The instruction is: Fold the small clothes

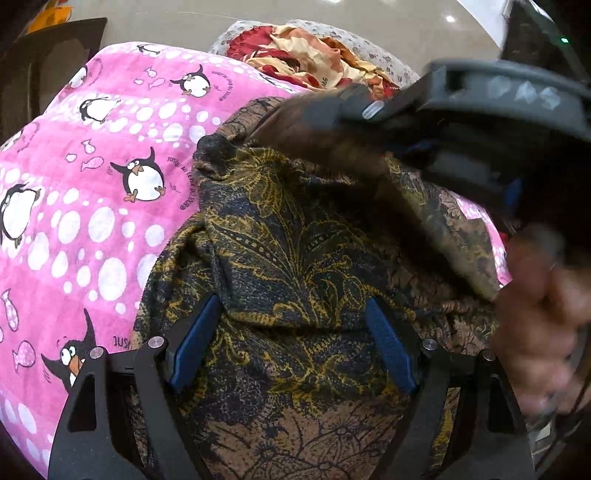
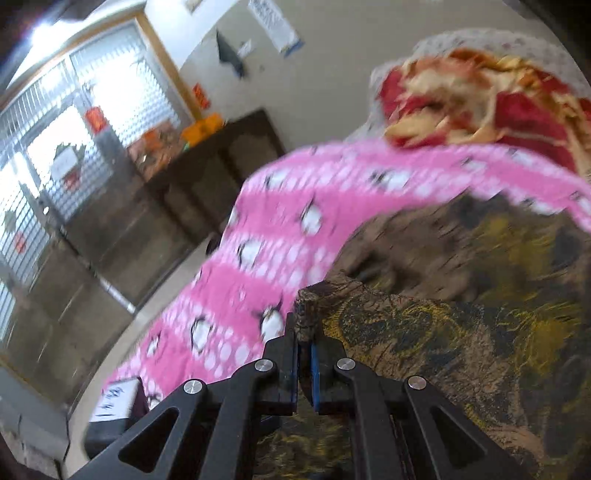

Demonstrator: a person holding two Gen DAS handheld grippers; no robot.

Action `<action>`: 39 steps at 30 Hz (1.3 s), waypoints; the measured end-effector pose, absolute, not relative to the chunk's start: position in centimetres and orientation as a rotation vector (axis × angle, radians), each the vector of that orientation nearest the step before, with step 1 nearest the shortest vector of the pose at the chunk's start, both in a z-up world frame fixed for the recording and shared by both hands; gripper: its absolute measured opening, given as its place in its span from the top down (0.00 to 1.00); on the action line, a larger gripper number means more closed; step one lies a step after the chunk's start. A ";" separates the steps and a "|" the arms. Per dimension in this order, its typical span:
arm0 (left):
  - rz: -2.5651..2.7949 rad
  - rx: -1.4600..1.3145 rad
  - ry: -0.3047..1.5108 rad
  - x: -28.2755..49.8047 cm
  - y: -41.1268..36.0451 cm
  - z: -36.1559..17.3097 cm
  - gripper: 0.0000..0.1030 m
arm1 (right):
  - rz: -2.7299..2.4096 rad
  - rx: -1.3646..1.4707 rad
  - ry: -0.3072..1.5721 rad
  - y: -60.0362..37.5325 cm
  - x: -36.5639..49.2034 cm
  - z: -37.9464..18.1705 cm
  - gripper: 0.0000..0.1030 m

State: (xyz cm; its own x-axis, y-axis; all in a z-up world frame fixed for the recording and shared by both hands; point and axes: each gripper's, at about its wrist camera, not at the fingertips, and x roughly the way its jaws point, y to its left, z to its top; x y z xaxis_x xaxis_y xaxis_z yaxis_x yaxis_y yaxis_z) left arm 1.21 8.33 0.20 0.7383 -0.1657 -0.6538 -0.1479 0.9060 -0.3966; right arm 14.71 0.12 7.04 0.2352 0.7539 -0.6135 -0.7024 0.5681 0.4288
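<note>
Beige wall (image 2: 325,74), bright barred window (image 2: 55,122), dark wooden cabinet (image 2: 207,166), glossy floor (image 1: 184,22).

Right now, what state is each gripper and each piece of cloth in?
Left gripper: open, over the batik garment.
Right gripper: shut on the batik garment's edge, lifting it.
Batik garment: rumpled, partly raised.
Pink penguin blanket: spread flat.
Red floral cloth: crumpled.

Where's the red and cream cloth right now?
The red and cream cloth lies bunched at the far end, top centre in the left wrist view, beyond the pink penguin blanket and the brown patterned garment.
</note>
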 end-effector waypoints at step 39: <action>0.074 -0.213 0.791 9.8 5.4 3.2 0.37 | 0.488 -0.028 0.930 -26.0 17.6 3.9 0.73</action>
State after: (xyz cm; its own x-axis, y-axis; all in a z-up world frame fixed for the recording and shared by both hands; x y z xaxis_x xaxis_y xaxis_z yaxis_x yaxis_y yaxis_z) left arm 9.77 5.42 3.24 0.7018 -0.0131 -0.7123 -0.1458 0.9760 -0.1616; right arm 17.64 -26.00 3.88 0.4978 0.3913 -0.7740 -0.4147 0.8912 0.1838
